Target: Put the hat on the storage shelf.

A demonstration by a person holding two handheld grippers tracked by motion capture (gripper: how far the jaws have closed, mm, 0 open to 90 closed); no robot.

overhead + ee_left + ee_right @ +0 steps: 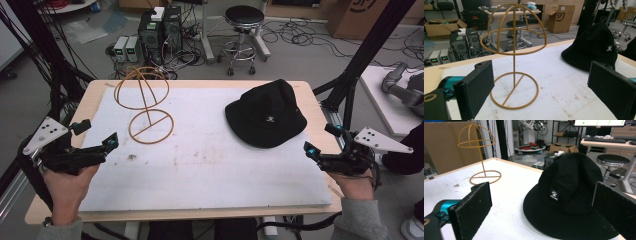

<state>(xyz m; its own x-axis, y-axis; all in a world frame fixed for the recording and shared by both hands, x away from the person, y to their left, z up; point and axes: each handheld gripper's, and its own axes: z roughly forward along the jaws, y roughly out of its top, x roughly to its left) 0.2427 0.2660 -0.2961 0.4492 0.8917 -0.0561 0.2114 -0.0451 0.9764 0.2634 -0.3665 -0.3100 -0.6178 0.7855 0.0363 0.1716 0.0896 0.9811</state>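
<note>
High view: the gold wire hat stand with a domed top (145,102) stands upper left on the white-topped wooden table (210,165); the black fabric bucket hat (266,116) lies upper right. The left gripper (95,135) and right gripper (325,140) sit at the side edges, fingers spread, empty.

Left gripper view: stand centred between open fingers (477,87).

Right gripper view: hat centre-right, stand upper left.

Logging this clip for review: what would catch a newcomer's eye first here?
A black bucket hat sits on the table's right side, brim down on the white mat. An empty gold wire hat stand stands upright at the left rear. Each open tool, left tool and right tool, flanks the mat.
</note>
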